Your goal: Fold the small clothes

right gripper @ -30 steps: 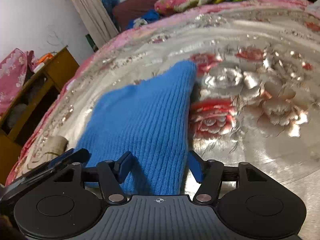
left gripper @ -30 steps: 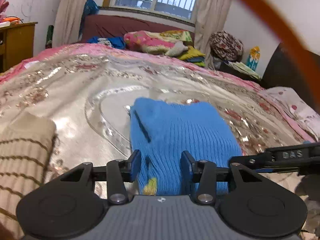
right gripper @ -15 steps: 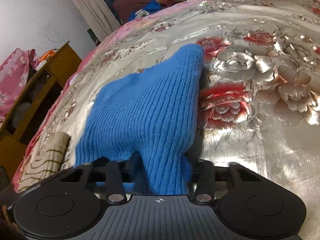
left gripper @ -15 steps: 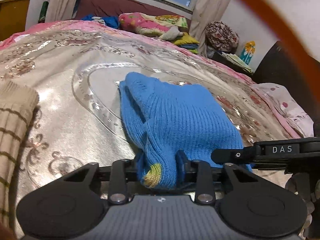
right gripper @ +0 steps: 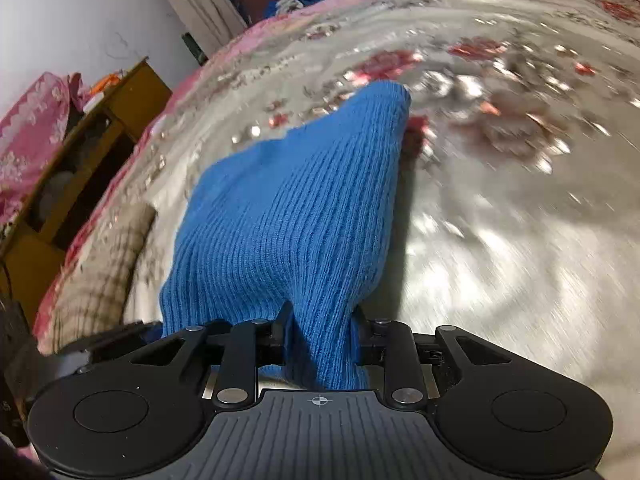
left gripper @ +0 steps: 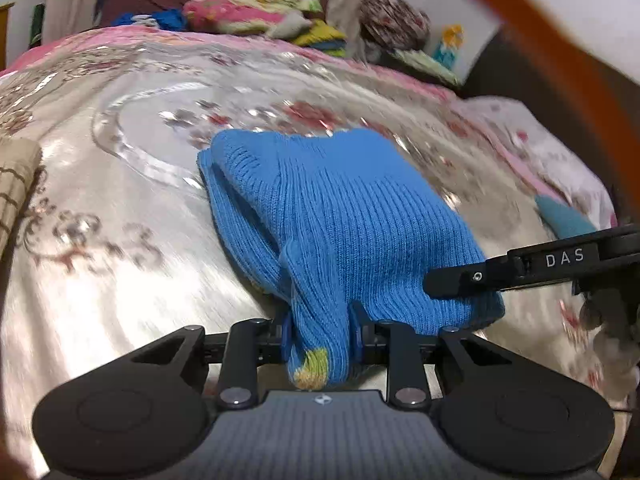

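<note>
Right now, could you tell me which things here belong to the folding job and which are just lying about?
Job:
- blue knit, pinched at its near edge by both
- left hand-held gripper
- right hand-held gripper

Lying about:
- striped beige cloth
- pillows
- wooden cabinet
- bedspread, underneath

left wrist: looks forward-down along left gripper (left gripper: 319, 330), close over bed (left gripper: 100, 216) | right wrist: same along right gripper (right gripper: 320, 334), angled leftward | shared: blue knit garment (left gripper: 340, 216), beige striped cloth (right gripper: 100, 264)
</note>
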Demonstrator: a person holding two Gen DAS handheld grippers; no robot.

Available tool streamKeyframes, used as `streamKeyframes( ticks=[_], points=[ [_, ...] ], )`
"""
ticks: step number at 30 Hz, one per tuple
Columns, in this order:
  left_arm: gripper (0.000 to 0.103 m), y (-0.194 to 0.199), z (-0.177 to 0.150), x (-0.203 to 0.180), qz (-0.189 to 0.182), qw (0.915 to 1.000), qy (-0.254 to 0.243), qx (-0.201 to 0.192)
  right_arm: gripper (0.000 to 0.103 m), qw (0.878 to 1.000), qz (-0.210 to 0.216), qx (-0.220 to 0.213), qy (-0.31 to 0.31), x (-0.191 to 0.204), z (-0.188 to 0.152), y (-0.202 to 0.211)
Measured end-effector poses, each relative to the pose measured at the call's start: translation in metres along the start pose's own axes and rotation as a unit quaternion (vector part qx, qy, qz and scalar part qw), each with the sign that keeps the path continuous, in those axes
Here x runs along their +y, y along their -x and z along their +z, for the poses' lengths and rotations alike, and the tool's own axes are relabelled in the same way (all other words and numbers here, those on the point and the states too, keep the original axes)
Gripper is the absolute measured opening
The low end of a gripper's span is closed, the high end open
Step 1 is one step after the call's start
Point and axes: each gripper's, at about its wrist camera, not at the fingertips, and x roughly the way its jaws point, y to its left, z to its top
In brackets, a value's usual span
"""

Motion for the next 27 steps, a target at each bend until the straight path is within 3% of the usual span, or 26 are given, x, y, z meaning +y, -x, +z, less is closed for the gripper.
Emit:
streamKeyframes(
  ticks=[3,9,13,20,27],
  points=[
    [0.033,0.011,-0.003,-0.018,0.019,0.9995,-0.026,-0.004,0.031,1.000,-0.008,0.003,-0.008,-0.006,-0.012,0.017],
    [0.033,0.029,0.011,-0.039,0.071,0.9944,-0.070,-0.037,0.031,0.997,-0.029,-0.068,0.022,0.003,-0.010,0.056],
    [0.033,0.020,0.025,-0.039,0.094,0.9920,-0.069,-0.049,0.031,0.992,-0.043,-0.098,0.062,0.018,0.002,0.049],
    [0.033,0.003,0.031,-0.028,0.112,0.9918,-0.049,-0.038,0.031,0.990,-0.055,-0.091,0.092,0.030,0.008,0.012],
    [0.037,0.000,0.025,-0.029,0.122,0.9907,-0.058,-0.021,0.031,0.991,-0.053,-0.089,0.083,0.028,0.005,0.016]
  ],
)
